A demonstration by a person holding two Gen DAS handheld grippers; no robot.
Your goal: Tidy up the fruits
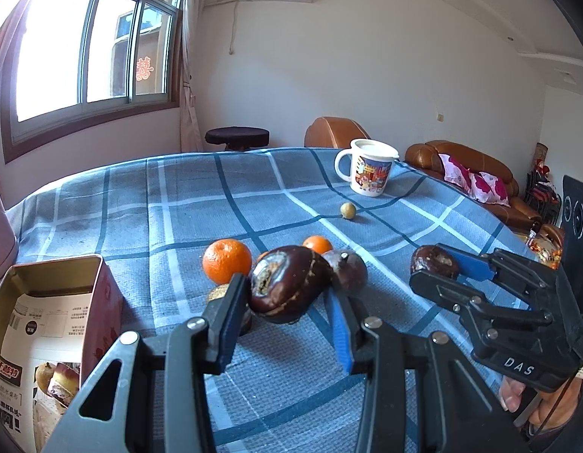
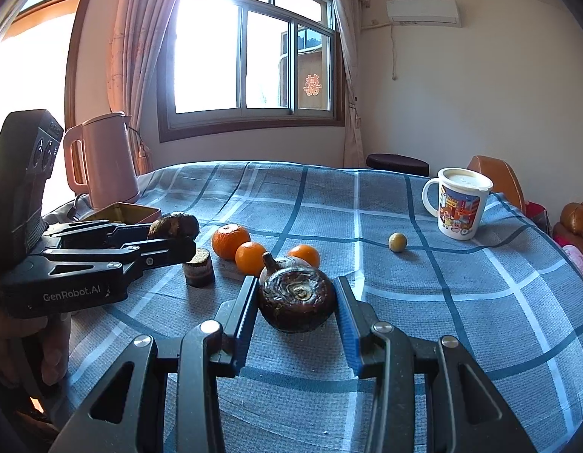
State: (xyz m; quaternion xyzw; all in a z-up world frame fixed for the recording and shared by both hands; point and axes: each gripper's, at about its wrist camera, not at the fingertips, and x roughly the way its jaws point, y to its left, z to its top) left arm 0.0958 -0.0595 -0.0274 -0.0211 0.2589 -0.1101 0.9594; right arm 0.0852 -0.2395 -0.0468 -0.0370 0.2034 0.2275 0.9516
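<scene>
We are seeing a dark brown, glossy water chestnut sitting lifted off the blue plaid cloth, tilted, scarred end facing the left camera. A second water chestnut is showing its ringed top toward the right camera. A third dark one with a stem is lying right behind it. Three oranges are resting nearby: the biggest farthest left, a smaller one touching it, another just right. A small yellow-green round fruit is lying well apart, near the far side.
</scene>
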